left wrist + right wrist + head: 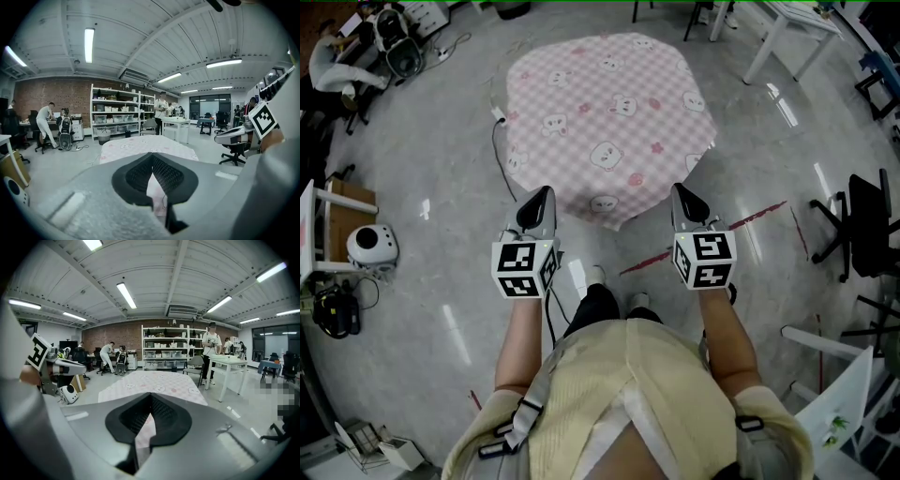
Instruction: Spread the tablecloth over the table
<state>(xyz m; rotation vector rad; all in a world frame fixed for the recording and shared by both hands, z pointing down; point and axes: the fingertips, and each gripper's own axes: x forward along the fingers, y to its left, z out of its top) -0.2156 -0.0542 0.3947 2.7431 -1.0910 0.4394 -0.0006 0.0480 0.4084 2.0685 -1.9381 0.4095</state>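
A pink checked tablecloth (605, 112) with small animal faces lies draped over a table ahead of me, and its near edge hangs toward me. My left gripper (542, 193) is at the cloth's near left corner and my right gripper (678, 190) at its near right corner. In the left gripper view the gripper (152, 172) has its dark pads pressed together, with a strip of the pink cloth (155, 193) pinched between them. The right gripper (150, 405) shows the same, shut on a fold of cloth (144, 433). The table under the cloth is hidden.
A white table (787, 33) stands at the back right and a black office chair (862, 230) at the right. A white round device (370, 244) sits on the floor at the left. A cable (497, 150) runs along the cloth's left side. A person sits at the far left (337, 61).
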